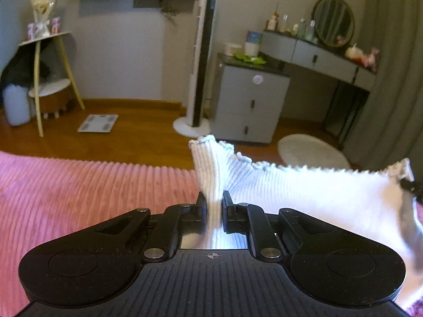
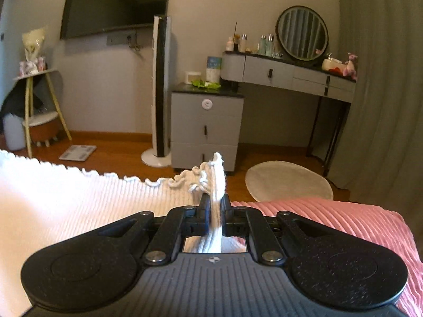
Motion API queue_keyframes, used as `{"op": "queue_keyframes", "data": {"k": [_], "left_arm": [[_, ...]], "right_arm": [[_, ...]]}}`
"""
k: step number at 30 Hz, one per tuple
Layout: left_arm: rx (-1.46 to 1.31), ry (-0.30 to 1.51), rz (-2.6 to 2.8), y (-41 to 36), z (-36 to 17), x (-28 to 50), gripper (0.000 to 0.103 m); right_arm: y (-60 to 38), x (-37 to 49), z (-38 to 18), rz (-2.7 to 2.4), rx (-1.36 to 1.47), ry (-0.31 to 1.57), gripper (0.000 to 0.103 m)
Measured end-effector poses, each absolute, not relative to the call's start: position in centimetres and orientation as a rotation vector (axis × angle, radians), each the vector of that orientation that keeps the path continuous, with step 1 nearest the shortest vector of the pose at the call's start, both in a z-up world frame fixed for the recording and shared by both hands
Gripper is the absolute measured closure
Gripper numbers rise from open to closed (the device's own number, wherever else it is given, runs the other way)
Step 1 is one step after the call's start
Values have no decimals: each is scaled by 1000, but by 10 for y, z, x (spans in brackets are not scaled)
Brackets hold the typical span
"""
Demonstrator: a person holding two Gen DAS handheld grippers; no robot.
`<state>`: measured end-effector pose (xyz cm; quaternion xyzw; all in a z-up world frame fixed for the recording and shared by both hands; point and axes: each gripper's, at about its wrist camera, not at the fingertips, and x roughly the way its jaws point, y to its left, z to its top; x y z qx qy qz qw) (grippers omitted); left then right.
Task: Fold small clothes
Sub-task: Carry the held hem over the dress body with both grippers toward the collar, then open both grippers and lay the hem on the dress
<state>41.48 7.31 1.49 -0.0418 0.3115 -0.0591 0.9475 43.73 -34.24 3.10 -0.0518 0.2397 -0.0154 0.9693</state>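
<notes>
Right now my left gripper (image 1: 214, 203) is clamped tight on one corner of the white ribbed cloth (image 1: 304, 192). A bunch of cloth sticks up between the two black fingers. My right gripper (image 2: 214, 206) is pinched shut on the other corner, where the curly edge bunches up.

Between my two hands the cloth is pulled out into one long strip. From my left fingers it runs off to the right. From my right fingers it runs off to the left. So its long side goes across, from hand to hand, with the frilly edge on the far side.

Under it is the pink bed cover (image 1: 79, 185). I think both hands are just as near, so they must move together to fold it flat.
</notes>
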Motion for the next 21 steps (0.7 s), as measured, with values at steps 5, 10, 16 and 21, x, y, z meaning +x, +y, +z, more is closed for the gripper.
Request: {"op": "queue_keyframes", "data": {"k": [5, 10, 16, 21], "left_arm": [[-40, 679, -57, 62, -22, 441, 89], [104, 639, 28, 44, -59, 444, 82], [145, 622, 69, 40, -36, 422, 63], [-116, 638, 35, 81, -12, 356, 20]], "right_arm": [[-333, 462, 3, -68, -162, 520, 96], [-324, 475, -23, -87, -219, 576, 93], [-349, 421, 11, -80, -13, 531, 60], [-369, 326, 9, -51, 91, 551, 59]]}}
